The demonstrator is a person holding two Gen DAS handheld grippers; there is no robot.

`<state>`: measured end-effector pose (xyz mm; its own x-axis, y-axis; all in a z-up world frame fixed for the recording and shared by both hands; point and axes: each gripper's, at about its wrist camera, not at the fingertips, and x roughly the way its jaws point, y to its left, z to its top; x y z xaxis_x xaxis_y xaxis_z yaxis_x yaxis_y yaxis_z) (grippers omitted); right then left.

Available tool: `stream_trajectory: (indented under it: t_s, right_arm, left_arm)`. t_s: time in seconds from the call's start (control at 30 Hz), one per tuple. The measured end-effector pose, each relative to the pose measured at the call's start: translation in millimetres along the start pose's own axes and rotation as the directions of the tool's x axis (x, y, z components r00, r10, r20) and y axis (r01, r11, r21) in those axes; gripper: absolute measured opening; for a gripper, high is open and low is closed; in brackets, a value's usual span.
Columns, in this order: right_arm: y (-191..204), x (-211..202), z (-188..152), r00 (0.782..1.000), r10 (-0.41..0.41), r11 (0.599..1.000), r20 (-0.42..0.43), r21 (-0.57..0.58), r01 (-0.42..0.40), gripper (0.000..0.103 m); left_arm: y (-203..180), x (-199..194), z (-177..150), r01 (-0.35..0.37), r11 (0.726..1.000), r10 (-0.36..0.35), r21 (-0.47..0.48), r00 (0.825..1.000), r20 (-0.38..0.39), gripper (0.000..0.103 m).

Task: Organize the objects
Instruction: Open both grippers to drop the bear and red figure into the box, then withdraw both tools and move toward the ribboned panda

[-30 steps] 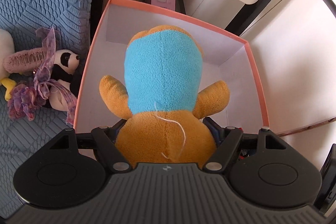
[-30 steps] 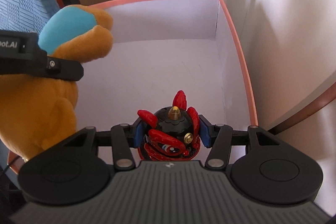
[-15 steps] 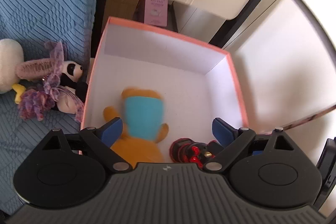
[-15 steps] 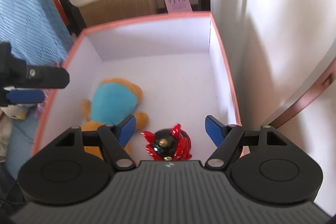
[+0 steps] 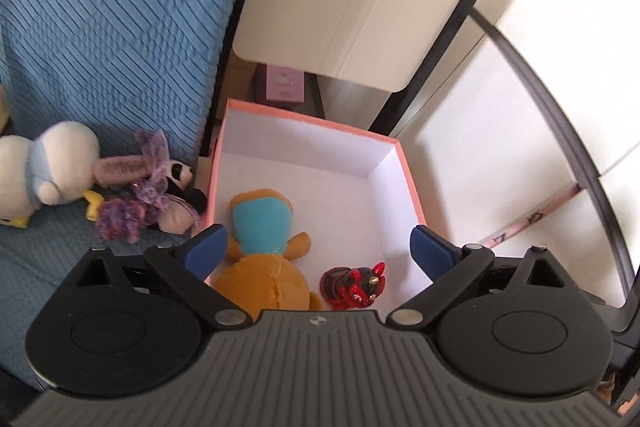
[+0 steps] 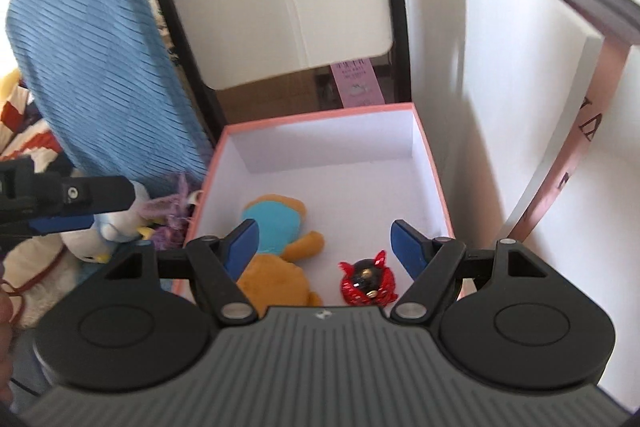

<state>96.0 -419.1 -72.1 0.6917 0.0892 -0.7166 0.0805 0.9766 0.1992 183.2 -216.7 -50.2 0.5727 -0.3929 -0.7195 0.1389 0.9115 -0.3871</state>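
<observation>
**Two toys lying in the pink box, both jaws wide and empty**

The left gripper is seen with its jaws spread wide apart, nothing held between them. The right gripper is likewise seen with its jaws fully spread and empty. Both are held above the near end of a salmon-pink cardboard box with a white interior.

Between and just beyond the left jaws, an orange plush toy with a turquoise patch on its head is seen lying on the floor of the box, towards its left wall. A small glossy red-and-black figurine with red spikes lies just to the right of the plush, apart from it, near the right jaw's side. In the right wrist view the same plush sits close behind the left-hand jaw and the figurine lies nearer the right-hand jaw; the left gripper's blue-padded finger is seen at the far left.

Outside the box, left of the left jaws, a white plush duck, a purple fuzzy yarn bundle and a small panda plush are seen on a blue quilted cover. Beyond the box a pink carton stands.
</observation>
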Motion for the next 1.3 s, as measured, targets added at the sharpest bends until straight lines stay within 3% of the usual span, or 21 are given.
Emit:
stream_trajectory:
  t_s: [0.1, 0.67, 1.03, 1.13, 1.3]
  right_arm:
    - [10, -16, -4, 1.0, 0.013, 1.0, 0.009, 0.009, -0.013, 0.093]
    - [85, -74, -47, 0.998, 0.041, 0.998, 0.052, -0.039, -0.039, 0.093]
    - [131, -71, -72, 0.997, 0.077, 0.994, -0.006, -0.071, -0.078, 0.093]
    - [139, -71, -76, 0.992, 0.126, 0.989, -0.03, -0.068, -0.128, 0.093]
    - [147, -66, -83, 0.993, 0.107, 0.991, -0.04, -0.081, -0.11, 0.093]
  left_arm:
    - [3, -25, -5, -0.007, 1.0, 0.007, 0.01, 1.0, 0.023, 0.103]
    - [58, -136, -44, -0.01, 1.0, 0.01, 0.003, 0.994, 0.109, 0.103]
    - [101, -168, -57, -0.022, 1.0, 0.023, -0.015, 0.992, 0.124, 0.103]
    - [112, -172, -58, -0.012, 0.999, 0.016, -0.032, 0.993, 0.118, 0.103]
    - [115, -176, -54, -0.04, 0.999, 0.038, 0.013, 0.991, 0.132, 0.103]
